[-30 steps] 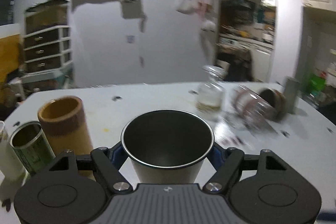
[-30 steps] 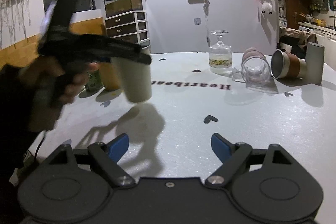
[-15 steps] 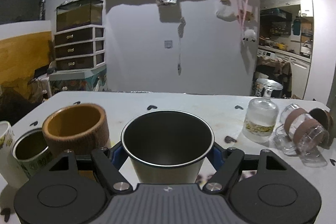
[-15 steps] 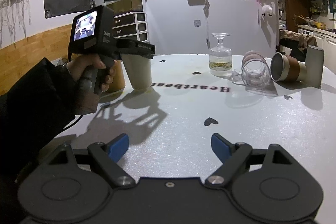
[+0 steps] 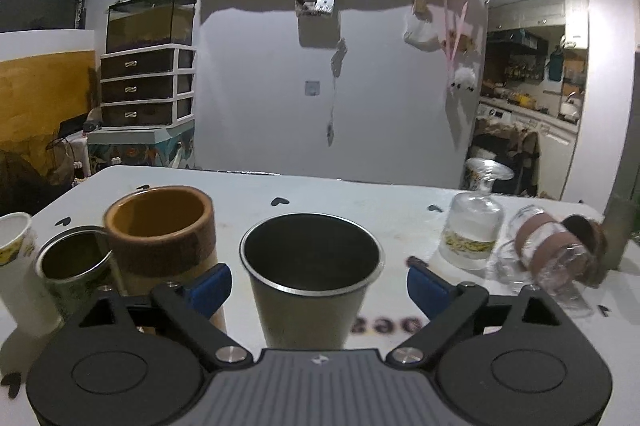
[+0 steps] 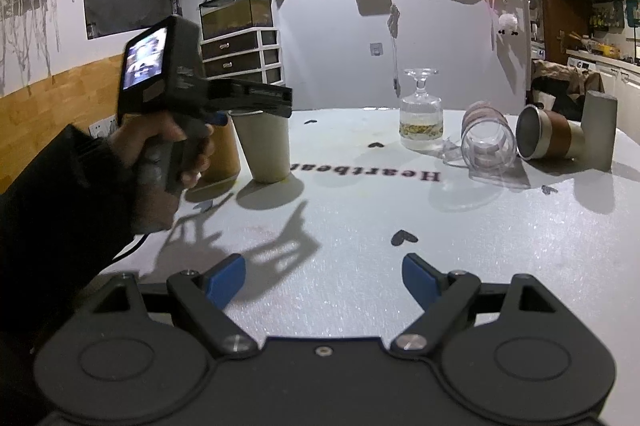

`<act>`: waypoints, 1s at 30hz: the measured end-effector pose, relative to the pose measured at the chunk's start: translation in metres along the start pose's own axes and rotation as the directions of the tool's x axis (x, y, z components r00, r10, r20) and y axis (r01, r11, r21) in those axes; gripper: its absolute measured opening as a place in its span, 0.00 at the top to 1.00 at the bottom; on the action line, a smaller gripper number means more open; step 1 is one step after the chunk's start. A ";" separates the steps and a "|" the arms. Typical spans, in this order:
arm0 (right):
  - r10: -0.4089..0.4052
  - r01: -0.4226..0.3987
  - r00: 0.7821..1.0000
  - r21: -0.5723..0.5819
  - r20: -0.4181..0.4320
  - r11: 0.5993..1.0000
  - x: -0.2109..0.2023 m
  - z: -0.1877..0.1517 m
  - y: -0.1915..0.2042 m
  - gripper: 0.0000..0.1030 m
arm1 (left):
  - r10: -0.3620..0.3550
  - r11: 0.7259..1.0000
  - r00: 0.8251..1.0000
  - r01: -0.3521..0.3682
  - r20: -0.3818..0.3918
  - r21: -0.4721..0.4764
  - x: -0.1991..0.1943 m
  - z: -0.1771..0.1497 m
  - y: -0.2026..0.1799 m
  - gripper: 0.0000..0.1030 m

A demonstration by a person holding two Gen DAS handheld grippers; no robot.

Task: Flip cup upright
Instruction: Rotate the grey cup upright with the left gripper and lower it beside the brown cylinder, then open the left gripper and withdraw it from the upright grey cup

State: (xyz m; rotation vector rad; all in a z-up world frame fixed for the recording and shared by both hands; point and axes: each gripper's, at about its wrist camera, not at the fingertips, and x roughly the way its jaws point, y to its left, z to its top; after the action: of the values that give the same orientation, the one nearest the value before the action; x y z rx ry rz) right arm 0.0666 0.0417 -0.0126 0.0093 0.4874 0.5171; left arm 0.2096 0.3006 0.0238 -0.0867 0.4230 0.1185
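Observation:
A steel cup [image 5: 310, 274] stands upright on the white table [image 5: 380, 210], mouth up, between the blue fingers of my left gripper [image 5: 319, 286]. The jaws are spread wide and clear of its sides. In the right wrist view the same cup [image 6: 265, 146] stands on the table beside the hand-held left gripper body [image 6: 192, 98]. My right gripper [image 6: 325, 276] is open and empty above bare table at the near side.
Left of the cup stand a brown-banded cup [image 5: 162, 230], a green tin [image 5: 74, 272] and a white cup [image 5: 16, 266]. To the right are an upside-down glass decanter [image 6: 421, 114], a glass [image 6: 486, 140] and a brown-sleeved cup [image 6: 548, 138] on their sides, and a grey cylinder [image 6: 598, 128].
My left gripper brought the cup down onto the table, then opened its jaws and let go of it. The right gripper has not moved.

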 end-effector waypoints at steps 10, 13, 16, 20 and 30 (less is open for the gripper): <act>-0.033 0.034 0.994 -0.005 0.100 0.999 -0.013 0.009 0.009 0.16 | -0.034 0.998 0.997 0.030 0.072 0.061 -0.090 -0.023 0.005 0.04; -0.048 0.049 0.991 -0.004 0.126 0.999 -0.017 0.012 0.011 0.16 | -0.058 0.994 0.995 0.050 0.083 0.092 -0.117 -0.034 0.007 0.01; -0.058 0.061 0.988 -0.016 0.144 0.998 -0.021 0.015 0.015 0.14 | -0.052 0.991 0.993 0.038 0.108 0.126 -0.141 -0.045 0.007 0.00; -0.068 0.073 0.985 -0.025 0.161 0.997 -0.023 0.016 0.020 0.09 | -0.050 0.990 0.992 0.035 0.115 0.135 -0.161 -0.060 0.010 0.00; -0.107 0.116 0.981 -0.050 0.163 0.992 -0.020 0.012 0.029 0.00 | -0.045 0.993 0.994 0.033 0.102 0.116 -0.188 -0.088 0.021 0.00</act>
State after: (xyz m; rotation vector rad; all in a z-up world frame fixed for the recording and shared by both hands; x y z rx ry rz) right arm 0.0430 0.0586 0.0109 -0.0332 0.3130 0.4166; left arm 0.0014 0.2942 0.0202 0.0240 0.3228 0.0598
